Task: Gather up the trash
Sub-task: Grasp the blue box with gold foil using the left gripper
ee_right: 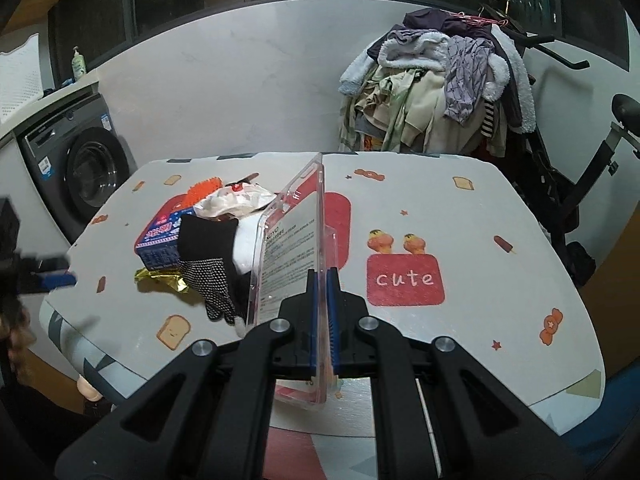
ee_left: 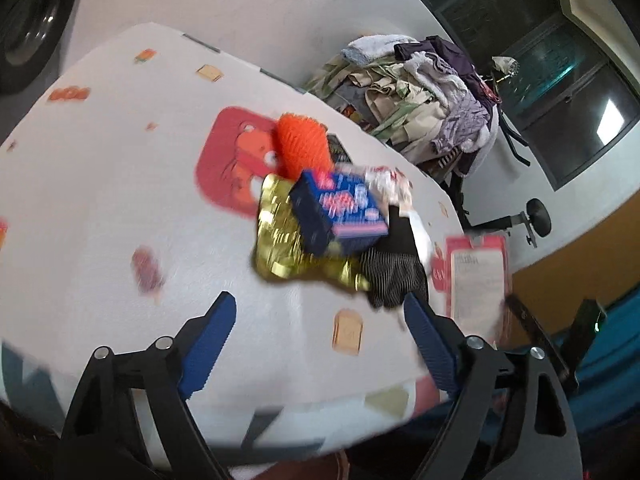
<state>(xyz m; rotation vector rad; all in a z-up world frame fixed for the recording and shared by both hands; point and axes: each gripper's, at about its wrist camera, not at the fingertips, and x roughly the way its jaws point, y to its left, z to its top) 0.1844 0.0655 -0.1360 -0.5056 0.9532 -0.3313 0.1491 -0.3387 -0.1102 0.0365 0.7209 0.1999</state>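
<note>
right gripper (ee_right: 322, 280) tilted down over the table (ee_right: 460, 208), pads pinching one clear plastic blister pack (ee_right: 296, 240) upright — its print too small to read. left gripper (ee_left: 320, 320) angled down, jaws spread, nothing between. trash heap at its 12 o'clock: one blue box (ee_left: 340, 212), one gold wrapper (ee_left: 280, 240), one orange spiky ball (ee_left: 302, 144), one dotted black glove (ee_left: 394, 276). tablecloth reads "cute" (ee_right: 405, 279).

I saw a white table (ee_right: 460, 216) with little toast and candy pictures. On it lay a gold wrapper (ee_right: 162, 279), a blue box (ee_right: 158, 242) and a black dotted glove (ee_right: 208, 264).
</note>
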